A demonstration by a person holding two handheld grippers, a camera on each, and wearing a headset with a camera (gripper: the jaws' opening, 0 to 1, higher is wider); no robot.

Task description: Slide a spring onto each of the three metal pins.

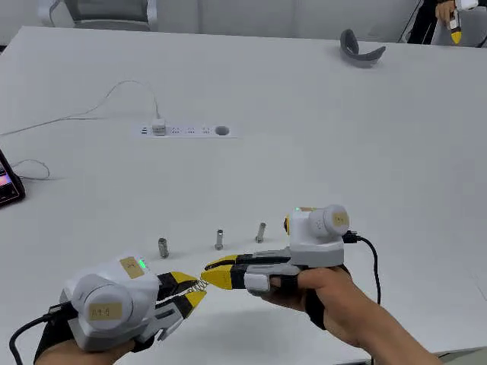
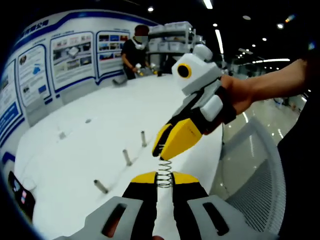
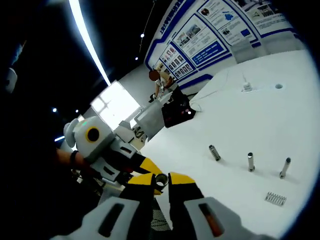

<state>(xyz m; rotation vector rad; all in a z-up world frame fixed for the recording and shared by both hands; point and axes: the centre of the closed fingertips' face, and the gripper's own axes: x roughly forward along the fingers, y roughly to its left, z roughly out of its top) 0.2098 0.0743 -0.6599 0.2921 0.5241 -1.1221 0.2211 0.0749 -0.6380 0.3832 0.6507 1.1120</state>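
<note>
Three short metal pins stand in a row on the white table. The left pin (image 1: 163,247) wears a spring, while the middle pin (image 1: 219,239) and the right pin (image 1: 261,232) are bare. My left gripper (image 1: 196,291) is shut on a small spring (image 2: 164,171), which stands up between its yellow tips. From the right, my right gripper (image 1: 209,272) meets it, its tips (image 2: 172,142) closed on the spring's far end (image 3: 160,178). Both grippers hover in front of the pins. Another loose spring (image 3: 275,198) lies on the table beyond the right pin.
A white power strip (image 1: 186,131) with its cable lies mid-table behind the pins. A dark device (image 1: 7,188) sits at the left edge, and a grey curved object (image 1: 361,47) lies far back right. A person (image 2: 135,50) works at the far end of the table.
</note>
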